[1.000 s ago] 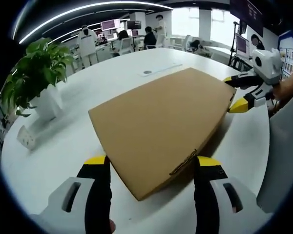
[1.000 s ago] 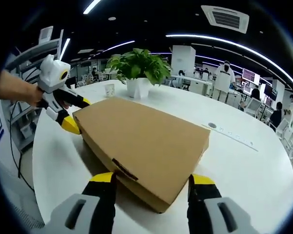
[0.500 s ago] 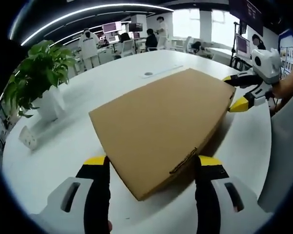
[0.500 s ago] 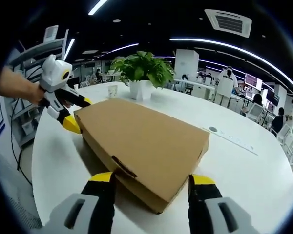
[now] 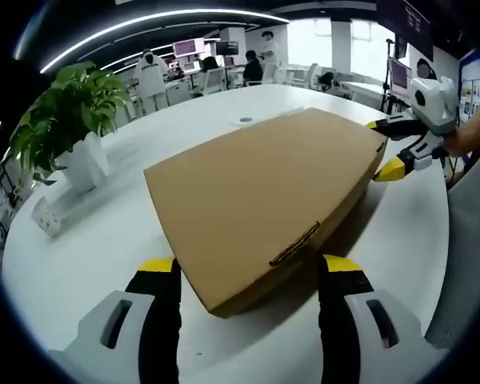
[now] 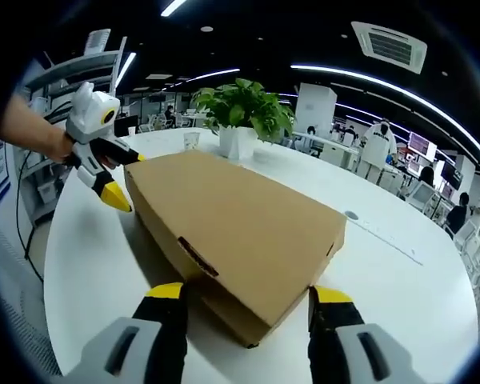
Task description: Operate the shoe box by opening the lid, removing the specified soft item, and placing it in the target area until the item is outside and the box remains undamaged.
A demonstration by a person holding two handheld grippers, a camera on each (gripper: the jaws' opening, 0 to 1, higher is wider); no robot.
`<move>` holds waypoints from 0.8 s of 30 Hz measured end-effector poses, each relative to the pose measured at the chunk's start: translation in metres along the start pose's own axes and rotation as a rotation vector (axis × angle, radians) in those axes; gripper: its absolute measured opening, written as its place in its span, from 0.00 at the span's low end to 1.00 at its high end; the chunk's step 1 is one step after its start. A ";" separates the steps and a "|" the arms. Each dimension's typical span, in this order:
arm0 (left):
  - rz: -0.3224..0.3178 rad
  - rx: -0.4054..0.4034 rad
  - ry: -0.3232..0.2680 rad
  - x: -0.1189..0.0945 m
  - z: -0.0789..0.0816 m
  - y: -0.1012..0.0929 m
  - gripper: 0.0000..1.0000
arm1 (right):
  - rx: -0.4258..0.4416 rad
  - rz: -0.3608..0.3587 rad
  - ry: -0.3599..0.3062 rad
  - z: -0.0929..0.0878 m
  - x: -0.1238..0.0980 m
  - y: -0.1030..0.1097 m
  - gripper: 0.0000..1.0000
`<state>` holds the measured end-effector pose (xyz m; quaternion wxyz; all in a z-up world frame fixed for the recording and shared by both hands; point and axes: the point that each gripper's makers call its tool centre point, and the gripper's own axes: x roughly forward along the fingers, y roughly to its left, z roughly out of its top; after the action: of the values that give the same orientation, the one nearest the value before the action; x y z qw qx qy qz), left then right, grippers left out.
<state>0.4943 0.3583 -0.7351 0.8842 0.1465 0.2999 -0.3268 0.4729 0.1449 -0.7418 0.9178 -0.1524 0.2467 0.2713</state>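
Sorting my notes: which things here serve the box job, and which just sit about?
For the job: shoe box, lid closed; left tool; right tool.

Lying about: potted plant; small cup; white table.

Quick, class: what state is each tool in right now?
Left tool: open, astride a corner of the cardboard box.
Right tool: open, astride the opposite corner.

Shoe box [image 5: 256,196] on table [image 5: 96,256], between both tools, potted plant [image 5: 68,120] behind it on table
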 end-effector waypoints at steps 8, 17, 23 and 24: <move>0.037 -0.011 -0.020 0.002 0.001 0.004 0.66 | -0.010 -0.013 -0.007 -0.001 0.001 -0.002 0.56; 0.038 -0.006 -0.028 -0.002 0.006 0.003 0.66 | -0.022 -0.025 -0.014 0.002 -0.002 -0.001 0.55; 0.029 -0.011 -0.034 -0.006 0.009 0.003 0.65 | -0.011 -0.029 -0.029 0.006 -0.005 0.000 0.55; 0.028 -0.011 -0.035 -0.007 0.010 0.003 0.65 | -0.013 -0.030 -0.032 0.006 -0.006 0.000 0.55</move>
<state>0.4961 0.3597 -0.7227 0.8945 0.1402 0.2842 -0.3154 0.4712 0.1449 -0.7332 0.9245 -0.1577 0.2281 0.2615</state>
